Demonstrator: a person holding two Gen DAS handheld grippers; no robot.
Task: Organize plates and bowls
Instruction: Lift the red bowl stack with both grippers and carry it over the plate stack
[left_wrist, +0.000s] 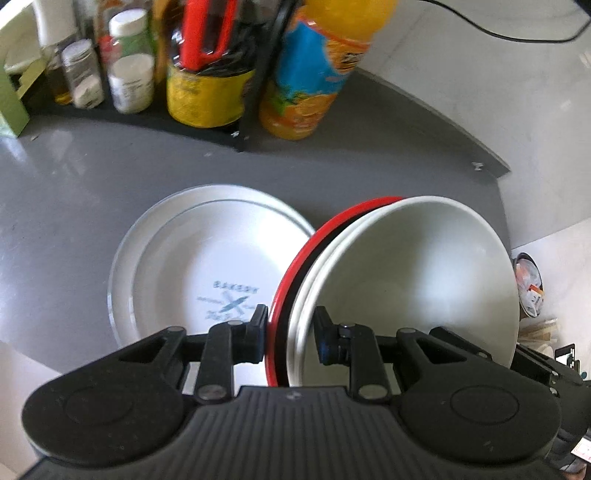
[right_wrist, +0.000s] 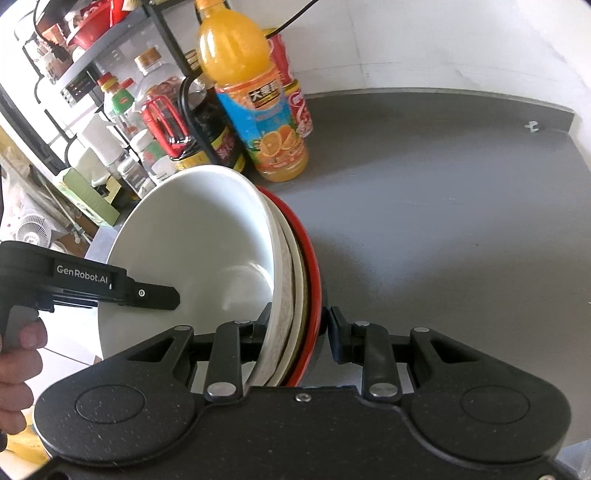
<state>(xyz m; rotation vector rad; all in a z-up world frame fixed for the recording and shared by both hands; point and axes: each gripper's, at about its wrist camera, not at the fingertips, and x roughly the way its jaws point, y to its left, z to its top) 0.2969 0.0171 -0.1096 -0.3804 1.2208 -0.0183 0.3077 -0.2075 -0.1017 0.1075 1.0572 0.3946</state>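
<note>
The left tool (left_wrist: 290, 332) and the right tool (right_wrist: 297, 330) each pinch the rim of a tilted stack of bowls (left_wrist: 406, 280), white nested inside red, held above the grey tabletop (left_wrist: 74, 184). At nine o'clock of the stack in the left wrist view, white plates (left_wrist: 207, 251) lie flat on the tabletop, with an orange juice bottle (left_wrist: 314, 74) at twelve o'clock.

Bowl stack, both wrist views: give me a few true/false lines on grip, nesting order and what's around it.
1. Both grippers clamp the bowl stack: left gripper, right gripper. True.
2. The red bowl is the innermost. False: it is outermost; a white bowl is innermost.
3. The stack rests flat on the counter. False: it is held tilted in the grippers.
4. White plates lie on the counter beside the stack. True.
5. The juice bottle lies on its side. False: it stands upright.
</note>
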